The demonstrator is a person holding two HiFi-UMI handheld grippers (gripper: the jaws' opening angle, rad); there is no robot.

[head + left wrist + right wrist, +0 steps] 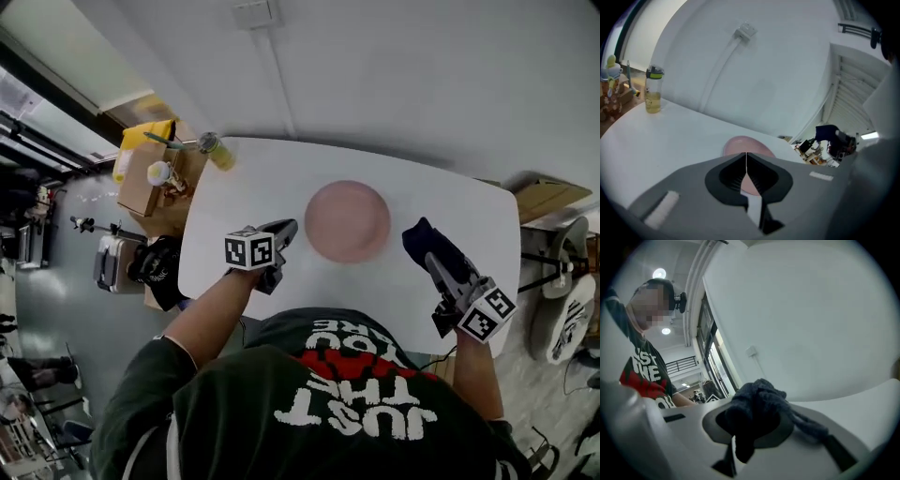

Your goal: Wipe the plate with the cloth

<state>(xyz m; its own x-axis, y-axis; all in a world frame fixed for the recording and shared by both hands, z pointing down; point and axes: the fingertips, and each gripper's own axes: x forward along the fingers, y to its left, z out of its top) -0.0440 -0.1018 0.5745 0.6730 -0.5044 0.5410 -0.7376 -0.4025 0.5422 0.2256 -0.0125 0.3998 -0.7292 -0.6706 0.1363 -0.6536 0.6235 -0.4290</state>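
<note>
A pink plate lies in the middle of the white table. To its left my left gripper hovers over the table, jaws shut with nothing between them; in the left gripper view the plate shows just beyond the closed tips. To the plate's right my right gripper is shut on a bunched dark blue cloth. The cloth fills the jaws in the right gripper view and drapes over them.
A bottle of yellow liquid stands at the table's far left corner, seen also in the left gripper view as the bottle. Cardboard boxes with small items sit left of the table, another box at the right.
</note>
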